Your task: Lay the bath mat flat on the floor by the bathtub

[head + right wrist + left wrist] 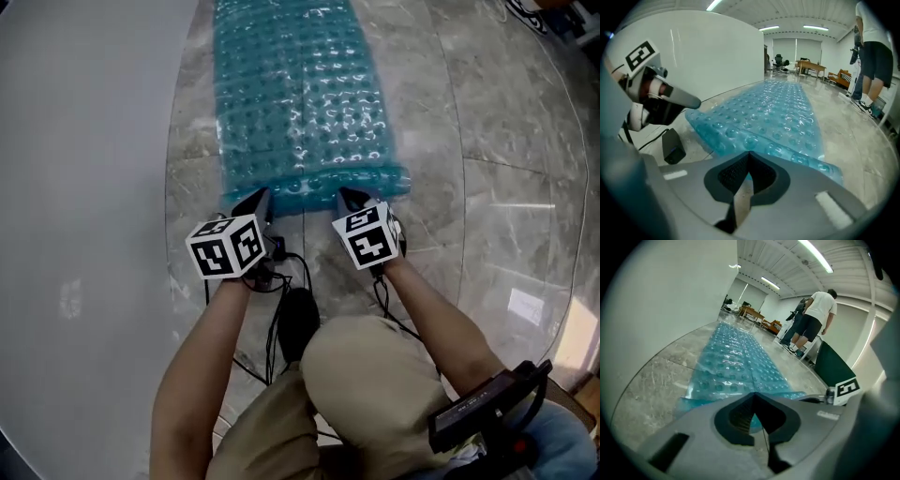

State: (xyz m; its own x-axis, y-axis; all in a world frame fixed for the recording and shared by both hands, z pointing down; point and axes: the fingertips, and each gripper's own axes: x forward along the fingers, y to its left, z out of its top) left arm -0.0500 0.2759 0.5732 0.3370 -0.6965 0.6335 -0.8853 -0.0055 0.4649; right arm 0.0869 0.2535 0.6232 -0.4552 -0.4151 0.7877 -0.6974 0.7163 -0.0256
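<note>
Two tongs shut, each pinching the bath mat's near short edge. Bathtub wall is on your left. Your left tongs hold the near-left corner, your right tongs the near-right, about level, neither nearer. The mat lies on the floor, its long axis running straight away from you along the tub. The near edge looks curled, so it likely needs lowering.

Office hall: desks, ceiling striplights
</note>
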